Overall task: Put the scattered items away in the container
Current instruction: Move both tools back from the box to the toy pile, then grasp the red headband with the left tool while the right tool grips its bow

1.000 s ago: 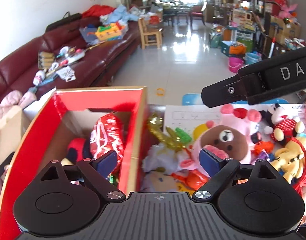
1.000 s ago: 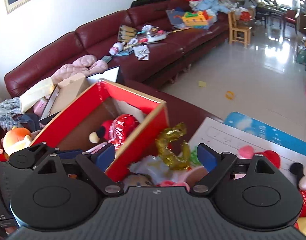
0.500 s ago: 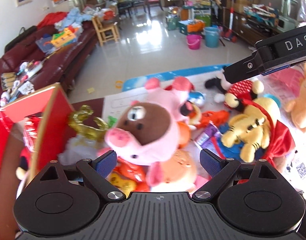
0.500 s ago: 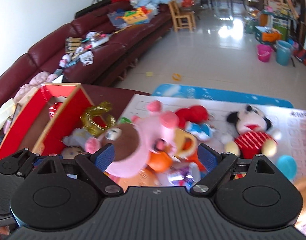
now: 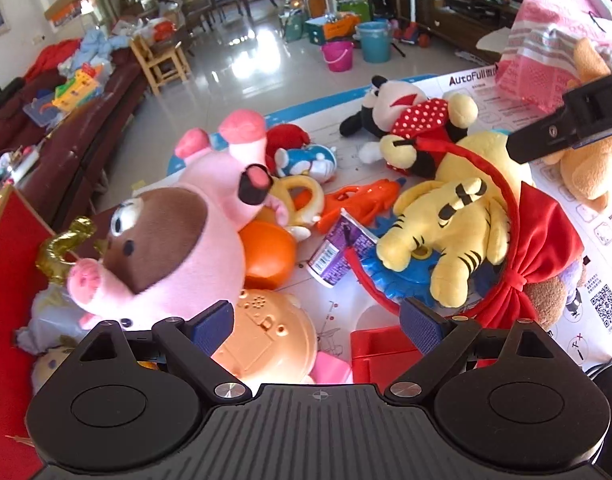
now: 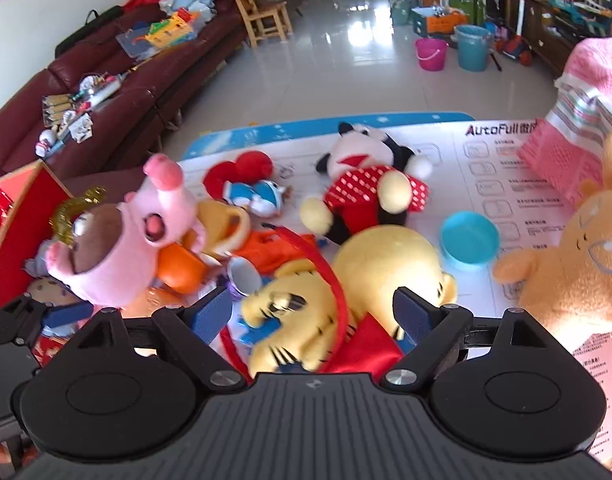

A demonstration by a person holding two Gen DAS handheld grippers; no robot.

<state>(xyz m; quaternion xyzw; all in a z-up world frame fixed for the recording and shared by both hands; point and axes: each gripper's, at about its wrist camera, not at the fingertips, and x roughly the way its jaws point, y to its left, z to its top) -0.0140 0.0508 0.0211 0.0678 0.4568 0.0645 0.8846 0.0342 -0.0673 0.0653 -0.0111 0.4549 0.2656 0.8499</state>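
My right claw [image 6: 312, 316], jaws closing around the yellow tiger plush [image 6: 293, 320], may snag its red ribbon [image 6: 366, 354].

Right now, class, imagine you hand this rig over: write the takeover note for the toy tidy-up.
Left gripper: open, empty, over the peach toy.
Right gripper: jaws wide, closing either side of the yellow tiger, not gripping.
Red box: far left, inside out of view.
Left: tiger, pink pig, mouse plush, teal bowl and more lie on the mat.
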